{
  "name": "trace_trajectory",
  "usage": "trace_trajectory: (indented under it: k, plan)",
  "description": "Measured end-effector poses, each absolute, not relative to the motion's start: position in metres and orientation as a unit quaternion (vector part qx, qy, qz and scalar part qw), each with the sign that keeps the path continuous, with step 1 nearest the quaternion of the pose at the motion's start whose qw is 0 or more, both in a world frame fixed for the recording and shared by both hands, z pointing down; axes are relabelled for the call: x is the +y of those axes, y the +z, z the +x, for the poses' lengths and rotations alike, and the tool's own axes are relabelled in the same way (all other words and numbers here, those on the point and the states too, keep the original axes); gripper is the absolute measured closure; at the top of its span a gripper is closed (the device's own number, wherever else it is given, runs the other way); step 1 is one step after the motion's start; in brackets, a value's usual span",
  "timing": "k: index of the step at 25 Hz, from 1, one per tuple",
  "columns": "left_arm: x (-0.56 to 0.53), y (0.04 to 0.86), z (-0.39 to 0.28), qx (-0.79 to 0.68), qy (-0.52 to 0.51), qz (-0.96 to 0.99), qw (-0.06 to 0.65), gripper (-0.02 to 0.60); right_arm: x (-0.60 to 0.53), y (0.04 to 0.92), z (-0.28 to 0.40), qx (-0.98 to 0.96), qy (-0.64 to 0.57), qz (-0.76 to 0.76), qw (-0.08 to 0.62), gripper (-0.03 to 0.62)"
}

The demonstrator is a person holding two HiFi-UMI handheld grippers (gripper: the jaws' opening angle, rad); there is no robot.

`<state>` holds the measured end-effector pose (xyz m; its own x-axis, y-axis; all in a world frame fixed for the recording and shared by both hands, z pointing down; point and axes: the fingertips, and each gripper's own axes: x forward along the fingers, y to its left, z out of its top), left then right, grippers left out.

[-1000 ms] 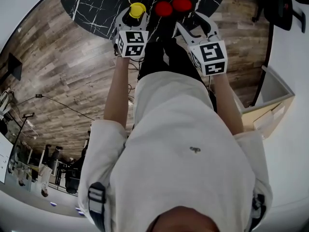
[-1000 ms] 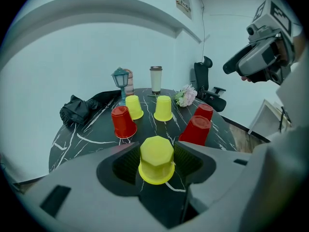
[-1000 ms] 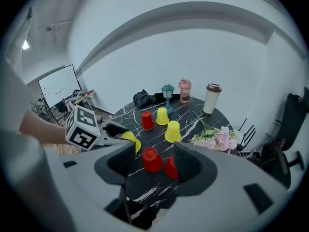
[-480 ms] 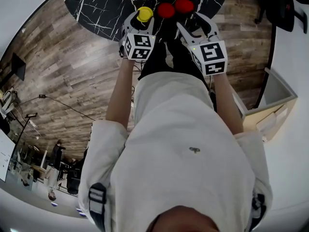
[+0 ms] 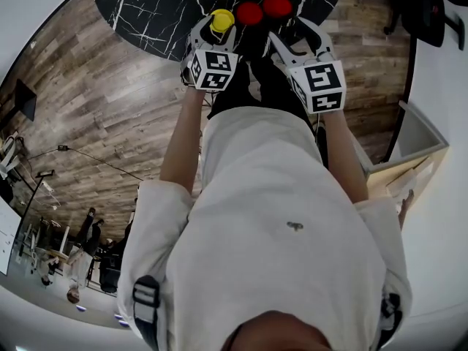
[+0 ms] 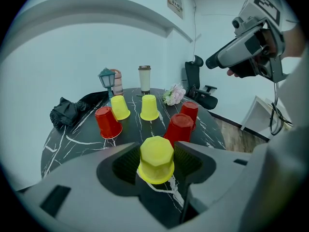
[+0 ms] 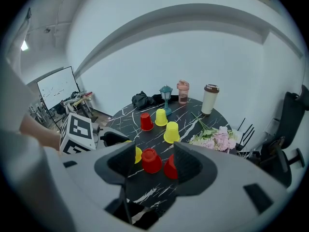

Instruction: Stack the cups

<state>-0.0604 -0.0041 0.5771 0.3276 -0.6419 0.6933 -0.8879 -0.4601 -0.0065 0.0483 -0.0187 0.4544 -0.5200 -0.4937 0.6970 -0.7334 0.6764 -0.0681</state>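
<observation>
Currently the left gripper (image 6: 155, 152) has its jaws apart, one on either side of an inverted yellow cup (image 6: 156, 162) that stands on the black marble-pattern table (image 6: 72, 144). The jaw pads sit close to the cup wall. A narrow gap shows on the left side, and contact on the right side cannot be confirmed. The cup rim rests on the table surface.

The right gripper (image 7: 153, 153) is held above the near table edge with its jaws apart and nothing between them. The cups seen through its gap stand further out on the table.

Just beyond the bracketed cup stands a near red cup (image 6: 179, 128), with a far red cup (image 6: 189, 112) close behind it. Further out are a middle yellow cup (image 6: 149, 107), a left yellow cup (image 6: 119, 107) and a left red cup (image 6: 107, 122). All are inverted and none is stacked.

The step in hand appears to be the first pick. The next move likely calls for:
1. Closing the left jaws on the cup wall without crushing it.
2. Lifting the cup clear of the table.
3. Centring it over another inverted cup before lowering.
</observation>
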Motion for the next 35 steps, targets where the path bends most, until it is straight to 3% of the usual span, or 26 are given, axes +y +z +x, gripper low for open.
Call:
trace_trajectory:
  k: [16,35]
  plan:
    - [0.002,0.581,-0.056,-0.466,0.319,0.802,0.193,0.348,-0.017,0.451,0.045,-0.855,0.171,0.356,0.337,0.345]
    - [-0.001,0.528,-0.074,-0.511,0.250,0.799,0.195,0.344,-0.046,0.451,0.024,-0.870,0.142,0.328,0.338,0.345]
